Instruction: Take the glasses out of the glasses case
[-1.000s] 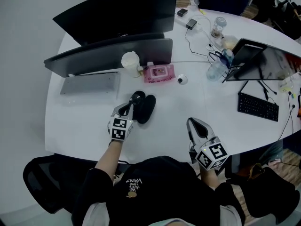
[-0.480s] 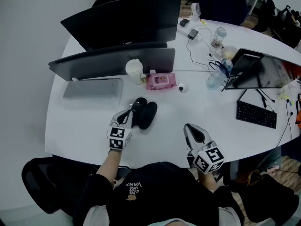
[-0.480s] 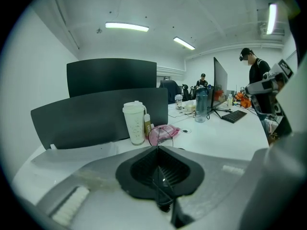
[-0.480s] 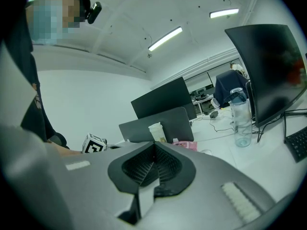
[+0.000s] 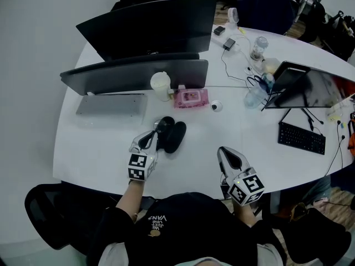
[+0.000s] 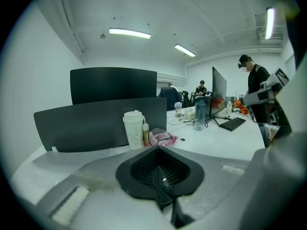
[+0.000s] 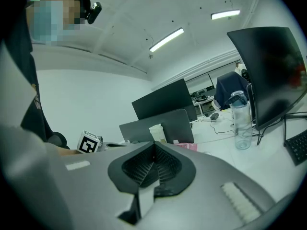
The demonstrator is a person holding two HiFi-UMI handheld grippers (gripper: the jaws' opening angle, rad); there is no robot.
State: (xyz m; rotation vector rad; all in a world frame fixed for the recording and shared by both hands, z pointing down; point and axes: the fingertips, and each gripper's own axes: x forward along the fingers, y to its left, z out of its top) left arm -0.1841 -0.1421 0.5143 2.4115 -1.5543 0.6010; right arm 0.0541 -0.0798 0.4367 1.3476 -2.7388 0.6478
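My left tongs (image 5: 157, 130) clenched at open black glasses case (image 5: 174, 137) on white table (image 5: 94, 143). Thin clear glasses (image 6: 159, 136) seem pinched at tips, close by case. My right tongs (image 5: 224, 152) clenched on nothing, well apart, near table edge. Risks: hold on thin frame slight, glasses may swing, slip, drop. Case unpinned, so snagged arm could drag it. Hard squeeze may bend frame.

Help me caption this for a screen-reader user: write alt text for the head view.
Seen from above, a person holds two grippers over a white table: the left claw lies beside a black glasses case, the right claw sits apart. Monitors, a cup and a keyboard stand beyond.
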